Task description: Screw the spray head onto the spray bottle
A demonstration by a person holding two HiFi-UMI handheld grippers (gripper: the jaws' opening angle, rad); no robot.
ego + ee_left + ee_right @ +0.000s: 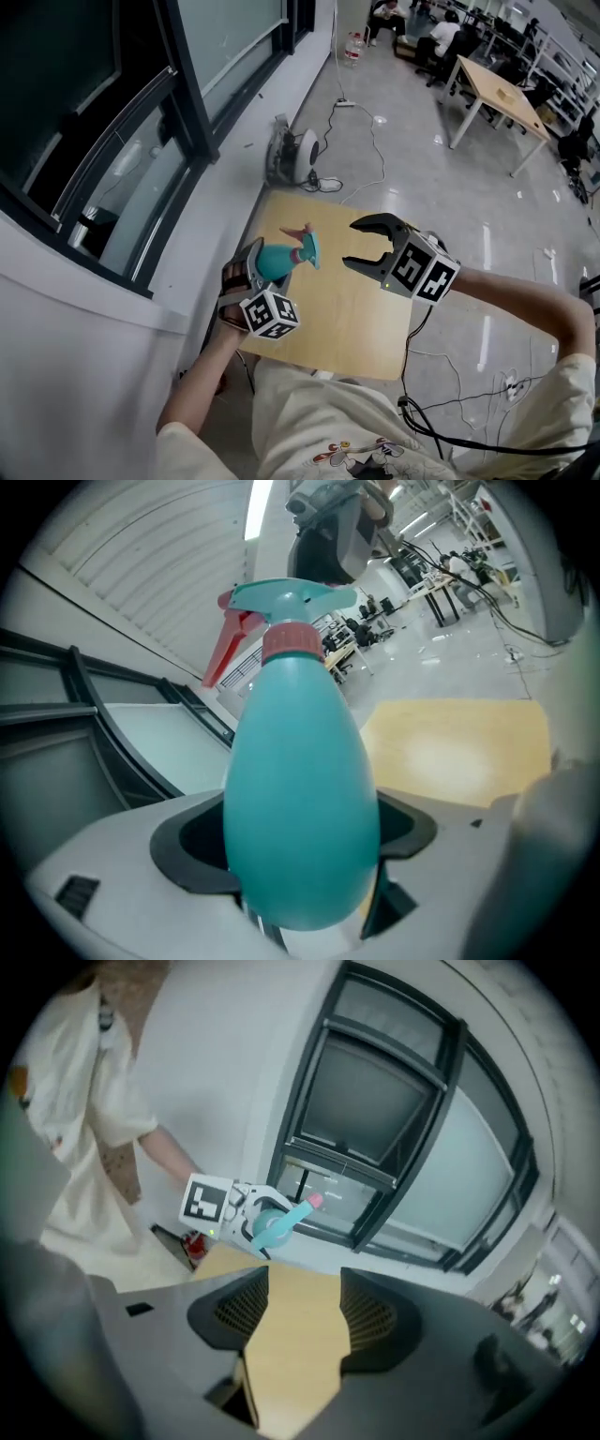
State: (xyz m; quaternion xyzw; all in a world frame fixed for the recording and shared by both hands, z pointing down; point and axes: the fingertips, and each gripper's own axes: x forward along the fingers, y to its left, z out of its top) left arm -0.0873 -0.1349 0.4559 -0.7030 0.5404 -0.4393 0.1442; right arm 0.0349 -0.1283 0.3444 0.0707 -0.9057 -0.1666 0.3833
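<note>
A teal spray bottle [275, 261] is held over the left edge of the wooden table [347, 319], with my left gripper [261, 267] shut on its body. In the left gripper view the bottle [300, 789] fills the space between the jaws. The spray head [292, 597] sits on its neck, with a pink collar [292, 641] and a red trigger [228, 644]. My right gripper [352, 245] hangs open and empty to the right of the head, apart from it. The right gripper view shows only the table [298, 1335] between its jaws, with the bottle [273, 1223] farther off.
A dark-framed window wall [141, 122] runs along the left. On the floor beyond the table stand a round white device [292, 155] and loose cables [361, 122]. A water jug [353, 47], long tables [502, 94] and seated people are far back.
</note>
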